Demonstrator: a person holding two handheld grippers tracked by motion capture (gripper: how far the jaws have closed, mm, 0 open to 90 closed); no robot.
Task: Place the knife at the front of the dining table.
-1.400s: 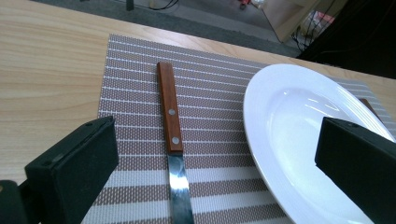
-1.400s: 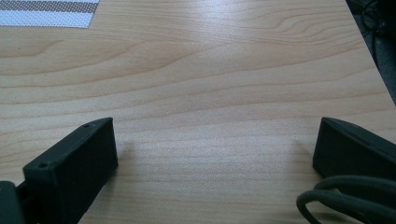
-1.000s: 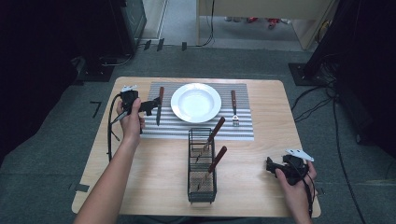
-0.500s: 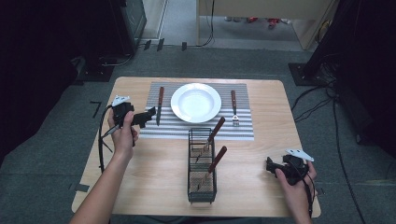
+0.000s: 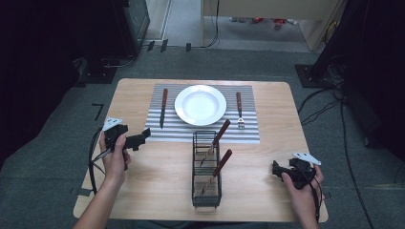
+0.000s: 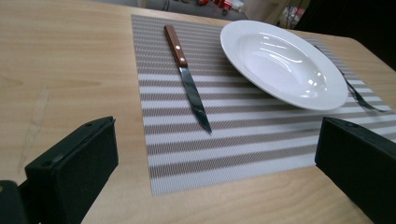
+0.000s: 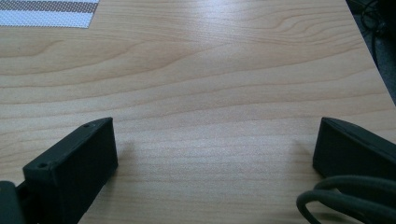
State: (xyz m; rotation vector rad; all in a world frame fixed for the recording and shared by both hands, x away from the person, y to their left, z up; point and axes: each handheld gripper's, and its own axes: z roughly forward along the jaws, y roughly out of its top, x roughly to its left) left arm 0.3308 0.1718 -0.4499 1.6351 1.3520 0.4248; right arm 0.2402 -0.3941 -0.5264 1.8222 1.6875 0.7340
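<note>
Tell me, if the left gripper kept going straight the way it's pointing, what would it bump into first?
Probably the knife. The left gripper is open and empty, aimed across the striped placemat, where the knife lies ahead. The white plate sits further right. Depth is hard to judge.

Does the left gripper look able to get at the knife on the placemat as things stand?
Probably yes. The left gripper is open and points toward the knife, which lies flat and alone on the placemat, apart from the plate.
</note>
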